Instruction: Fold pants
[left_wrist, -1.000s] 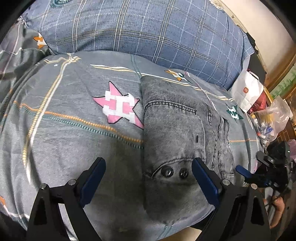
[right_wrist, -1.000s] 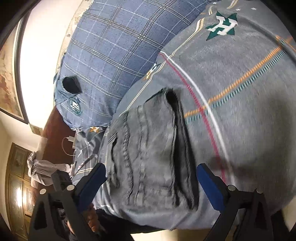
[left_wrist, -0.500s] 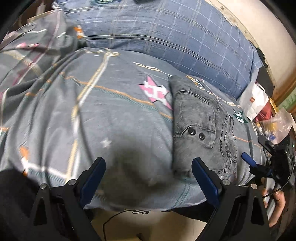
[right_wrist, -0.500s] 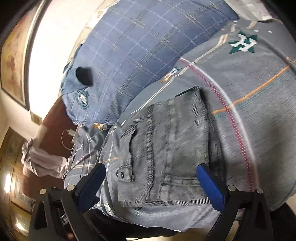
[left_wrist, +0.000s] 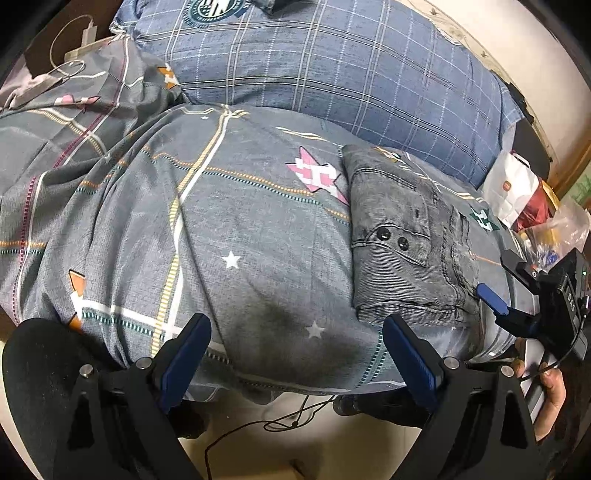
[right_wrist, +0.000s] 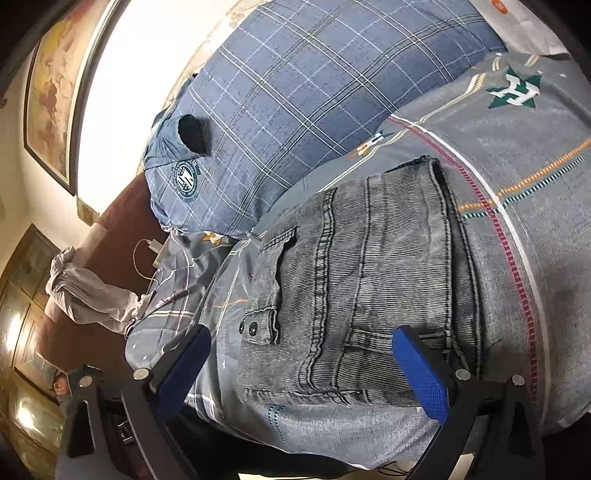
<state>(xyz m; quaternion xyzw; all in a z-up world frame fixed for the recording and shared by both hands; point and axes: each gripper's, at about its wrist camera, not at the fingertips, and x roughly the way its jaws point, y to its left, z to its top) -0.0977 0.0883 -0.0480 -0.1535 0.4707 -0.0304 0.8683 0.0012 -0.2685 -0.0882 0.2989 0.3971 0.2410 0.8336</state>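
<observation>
A bed fills the room here, covered by a grey quilt (left_wrist: 229, 229) printed with stars, plaid lines and orange arrows, its near edge hanging over a pale floor where a thin black cable (left_wrist: 280, 421) trails. Behind the quilt lies a big blue checked pillow (left_wrist: 332, 66) with a round crest at one end, pressed against a pale wall. The pants (left_wrist: 402, 251), grey washed denim, sit folded into a compact rectangle on the quilt near the bed's front edge, a buttoned pocket flap facing up. The left gripper (left_wrist: 295, 354) hangs off the front edge of the bed, its blue-padded jaws spread wide and empty, the pants lying just beyond its right finger. The right gripper (right_wrist: 303, 369) hovers at the near end of the folded pants (right_wrist: 362, 288), jaws likewise wide apart with nothing between them, one pad over the denim's edge. To the right of the bed a white paper bag (left_wrist: 511, 184) and crinkled plastic bags stand together. On the far side a white charger and cord (right_wrist: 151, 251) rest near a bundled grey cloth (right_wrist: 88, 288), and a framed picture (right_wrist: 51, 88) hangs on the wall above.
</observation>
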